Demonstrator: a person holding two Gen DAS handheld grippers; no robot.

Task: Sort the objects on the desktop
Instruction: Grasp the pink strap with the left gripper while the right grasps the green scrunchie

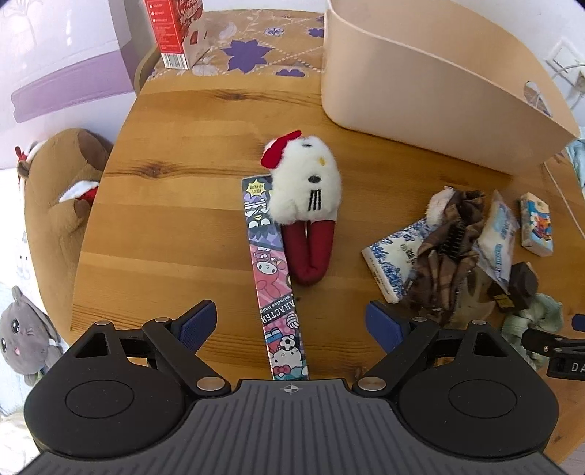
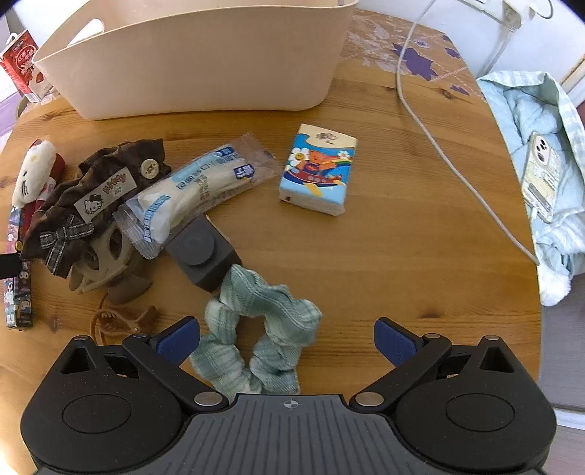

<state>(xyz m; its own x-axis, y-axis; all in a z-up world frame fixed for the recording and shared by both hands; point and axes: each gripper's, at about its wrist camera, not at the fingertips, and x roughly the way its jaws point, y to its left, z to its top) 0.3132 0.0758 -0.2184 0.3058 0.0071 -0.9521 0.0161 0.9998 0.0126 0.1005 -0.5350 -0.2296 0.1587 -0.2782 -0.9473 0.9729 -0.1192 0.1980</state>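
My left gripper (image 1: 292, 325) is open above a long cartoon-printed box (image 1: 272, 270) on the wooden table (image 1: 175, 204). A white plush clip with red bow (image 1: 307, 182) lies just beyond it, touching the box. My right gripper (image 2: 287, 339) is open around a pale green scrunchie (image 2: 259, 336) that lies between its fingers. A beige bin (image 2: 197, 62) stands at the back; it also shows in the left wrist view (image 1: 431, 84). A brown bow scrunchie (image 2: 98, 193), a wrapped white packet (image 2: 193, 186), a grey block (image 2: 203, 252) and a tissue pack (image 2: 316, 171) lie ahead.
A red carton (image 1: 175, 29) stands at the table's far left corner. Plush toys (image 1: 58, 190) sit off the left edge. A white cable (image 2: 449, 160) crosses the right side, beside light blue clothing with a phone (image 2: 541, 175). A beige claw clip (image 2: 102, 266) lies under the brown scrunchie.
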